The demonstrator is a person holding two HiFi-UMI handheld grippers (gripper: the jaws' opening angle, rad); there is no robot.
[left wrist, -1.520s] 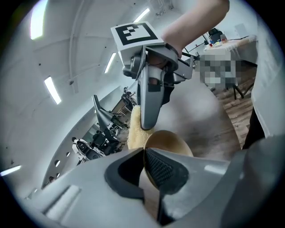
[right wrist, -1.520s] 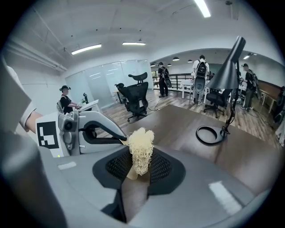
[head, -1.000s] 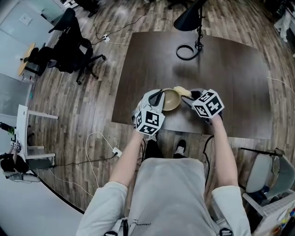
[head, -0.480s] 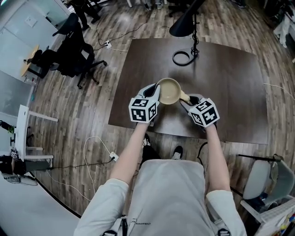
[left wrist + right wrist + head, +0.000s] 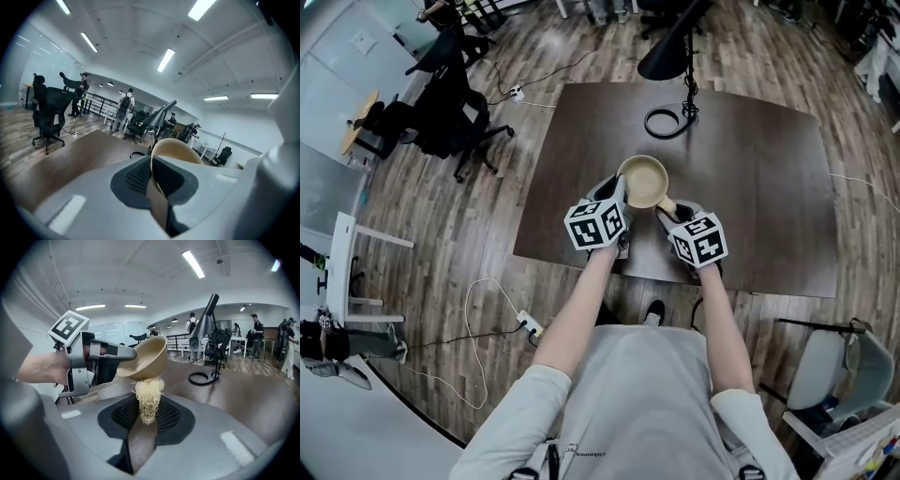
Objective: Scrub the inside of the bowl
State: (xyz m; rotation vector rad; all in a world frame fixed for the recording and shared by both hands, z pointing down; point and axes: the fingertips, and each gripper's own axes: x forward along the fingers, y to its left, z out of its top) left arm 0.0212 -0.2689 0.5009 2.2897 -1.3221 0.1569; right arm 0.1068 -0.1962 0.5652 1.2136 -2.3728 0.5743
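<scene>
We have the left gripper (image 5: 620,199) clamped on the rim of the tan bowl (image 5: 643,180), one jaw inside the wall and one outside. The bowl is held up off the dark table (image 5: 769,187), opening toward the head camera. The right gripper (image 5: 667,210) is pinched shut on a pale fibrous scrub pad (image 5: 148,398), with the tuft sticking out past the jaw tips. The pad sits right at the bowl's outer wall near the rim, not inside; we can't tell if it touches. A black desk lamp (image 5: 675,52) stands well behind.

Handling, our read: the bowl looks rigid, thin-walled, light and smooth. A rim pinch at one spot will likely let it pivot or slip once the pad pushes, so we'd want the jaws seated deep over the rim and the scrub pressure aimed toward that held side. The pad looks soft and springy and will squash and fray. Gripping its base is right, as it leaves the loose end free to rub
</scene>
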